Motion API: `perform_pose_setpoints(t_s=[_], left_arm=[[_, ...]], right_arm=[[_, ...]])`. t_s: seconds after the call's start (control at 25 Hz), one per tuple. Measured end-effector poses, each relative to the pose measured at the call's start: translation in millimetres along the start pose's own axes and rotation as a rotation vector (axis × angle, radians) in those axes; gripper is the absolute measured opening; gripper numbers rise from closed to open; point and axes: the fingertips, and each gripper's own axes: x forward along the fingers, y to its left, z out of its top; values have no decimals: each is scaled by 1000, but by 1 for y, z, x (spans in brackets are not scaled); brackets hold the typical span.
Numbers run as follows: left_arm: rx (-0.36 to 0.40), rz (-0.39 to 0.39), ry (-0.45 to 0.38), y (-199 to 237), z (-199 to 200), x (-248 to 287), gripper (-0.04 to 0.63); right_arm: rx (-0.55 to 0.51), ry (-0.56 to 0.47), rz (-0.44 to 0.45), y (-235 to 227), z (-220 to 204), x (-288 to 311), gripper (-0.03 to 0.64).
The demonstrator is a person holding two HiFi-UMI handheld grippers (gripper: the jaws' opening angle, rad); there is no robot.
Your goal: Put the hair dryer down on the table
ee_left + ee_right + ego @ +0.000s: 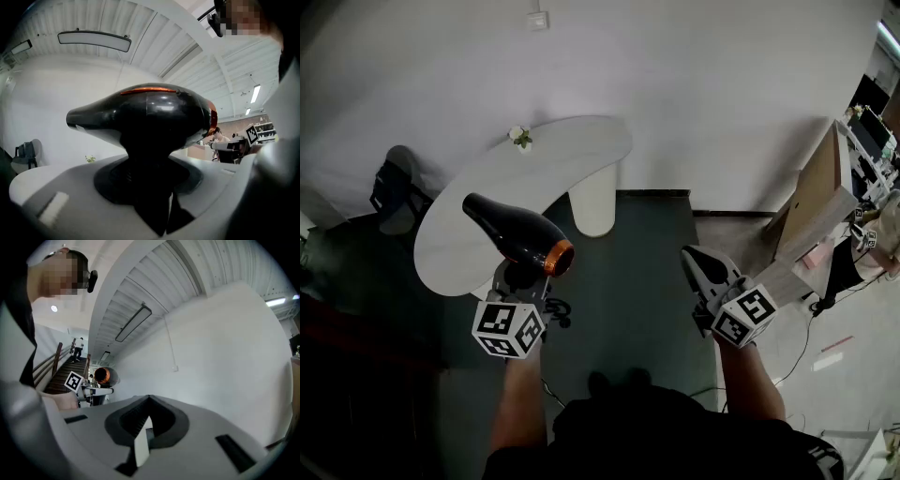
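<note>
hair dryer point(517, 239), black with an orange ring round its wide end, is held by its handle in the left gripper point(520, 279), not lying on the table. in the head view its long axis runs on a slant from upper left to lower right: the narrow nozzle points up-left, away from the person, and the orange-ringed end points down-right. it shows against the near part of the white curved table point(581, 141), with the handle dropping towards the gripper at the table's near edge.

in the left gripper view the hair dryer point(145, 117) lies about level across the frame, nozzle to the left and orange ring to the right. its dark handle goes straight down into the left gripper point(152, 187), whose jaws stand partly apart and press on the handle from both sides.

the right gripper point(705, 267) is well off to the right over the dark floor point(647, 253), apart from the table. in its own view the right gripper point(142, 430) has its jaws brought together with nothing between them, and the hair dryer point(102, 376) shows small at the left, orange end facing the camera.

a small plant point(520, 137) stands at the table's far edge, and a dark chair point(394, 187) stands to the table's left.
</note>
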Motion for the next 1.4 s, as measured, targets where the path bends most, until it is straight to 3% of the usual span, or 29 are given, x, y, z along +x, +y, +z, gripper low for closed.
perform_pose_setpoints(t_s=[0.44, 0.8, 1.0, 1.4], left_arm=[[15, -4, 32, -28, -2, 11, 175], [10, 20, 36, -62, -5, 23, 175], [10, 30, 42, -73, -5, 33, 175], [0, 11, 47, -52, -12, 92, 175]], right_arm=[[6, -7, 4, -17, 4, -17, 11], [24, -58, 5, -46, 27, -71, 12], [61, -55, -6, -64, 19, -85, 12], [107, 1, 49, -90, -10, -39, 12]])
